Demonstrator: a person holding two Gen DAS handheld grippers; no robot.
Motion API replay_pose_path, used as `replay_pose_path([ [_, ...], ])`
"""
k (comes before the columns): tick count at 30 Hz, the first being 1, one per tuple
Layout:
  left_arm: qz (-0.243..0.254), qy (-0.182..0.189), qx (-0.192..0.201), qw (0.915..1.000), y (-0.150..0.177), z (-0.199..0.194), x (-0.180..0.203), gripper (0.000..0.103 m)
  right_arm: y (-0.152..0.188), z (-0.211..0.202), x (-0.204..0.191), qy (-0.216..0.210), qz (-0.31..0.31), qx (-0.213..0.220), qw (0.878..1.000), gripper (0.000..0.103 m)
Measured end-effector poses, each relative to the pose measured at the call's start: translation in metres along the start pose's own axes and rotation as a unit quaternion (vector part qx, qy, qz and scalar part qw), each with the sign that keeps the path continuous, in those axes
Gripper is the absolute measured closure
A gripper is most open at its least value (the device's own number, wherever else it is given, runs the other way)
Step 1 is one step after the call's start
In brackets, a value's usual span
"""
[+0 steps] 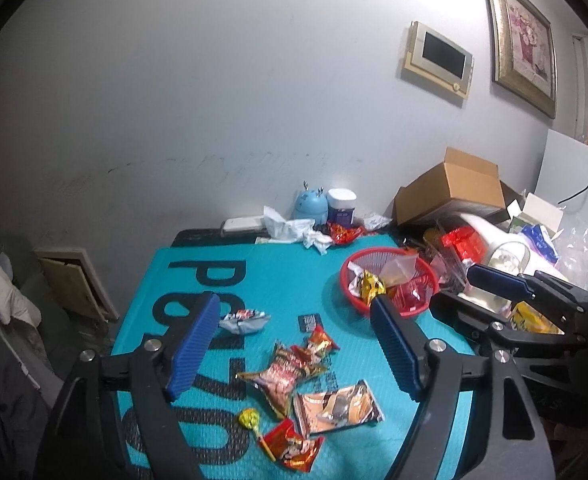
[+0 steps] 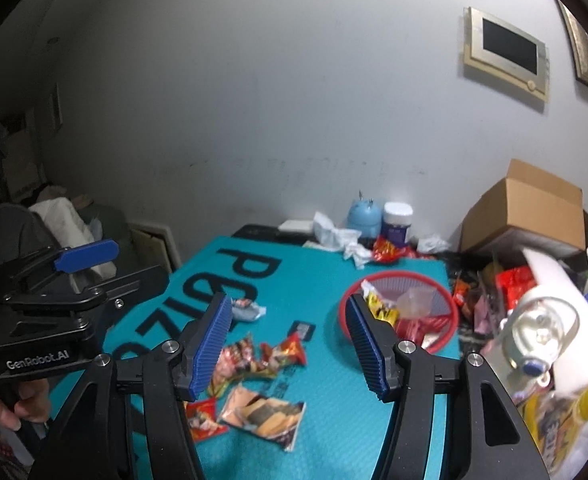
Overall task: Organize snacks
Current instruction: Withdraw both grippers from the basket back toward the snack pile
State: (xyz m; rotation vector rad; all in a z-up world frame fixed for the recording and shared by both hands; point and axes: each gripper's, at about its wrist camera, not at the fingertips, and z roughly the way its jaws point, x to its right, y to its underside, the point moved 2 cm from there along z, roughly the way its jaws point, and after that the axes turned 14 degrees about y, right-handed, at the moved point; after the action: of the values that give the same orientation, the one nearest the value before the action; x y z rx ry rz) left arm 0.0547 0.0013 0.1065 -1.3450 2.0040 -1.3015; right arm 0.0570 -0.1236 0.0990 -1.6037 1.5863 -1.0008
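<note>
Two tools up over the counter [image 1: 253, 280], both w/ fingers spread wide, nothing between them.

Left wrist view: left tool [image 1: 294, 344] hangs above a loose bunch of snack packets [image 1: 289, 368] on the teal mat. A brown wrapper [image 1: 338, 404] lies nearest the camera, yellow lollipop [image 1: 249, 418] just beside a red packet [image 1: 294, 446]. Silver wrapper [image 1: 241, 320] sits apart, near the left finger. Red basket [image 1: 390, 280] is further back on the right, w/ a few packets inside. Right tool [image 1: 498, 284] shows at the right edge, gaping.

Right wrist view: right tool [image 2: 289, 344] is over the same pile. Basket [image 2: 402, 312] is partly behind its right finger. Left tool [image 2: 87, 258] is off to the left; can't tell its gap from here. Cardboard box [image 2: 530, 216] at back right among clutter.
</note>
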Motion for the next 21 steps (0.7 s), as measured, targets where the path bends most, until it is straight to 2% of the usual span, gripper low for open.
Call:
replay_pose_path([
  [6, -0.013, 0.007, -0.019, 0.9997, 0.022, -0.001, -0.001, 0.026, 0.023, 0.003, -0.001, -0.012, 0.001, -0.025, 1.000, 0.043],
  [9, -0.017, 0.008, -0.026, 0.9995, 0.033, -0.002, 0.000, 0.026, 0.034, 0.002, -0.001, -0.019, 0.000, -0.033, 0.999, 0.038],
  [21, -0.048, 0.015, -0.073, 0.9961, 0.077, 0.008, -0.005, 0.026, 0.080, 0.014, -0.010, -0.049, -0.011, -0.085, 0.995, 0.037],
])
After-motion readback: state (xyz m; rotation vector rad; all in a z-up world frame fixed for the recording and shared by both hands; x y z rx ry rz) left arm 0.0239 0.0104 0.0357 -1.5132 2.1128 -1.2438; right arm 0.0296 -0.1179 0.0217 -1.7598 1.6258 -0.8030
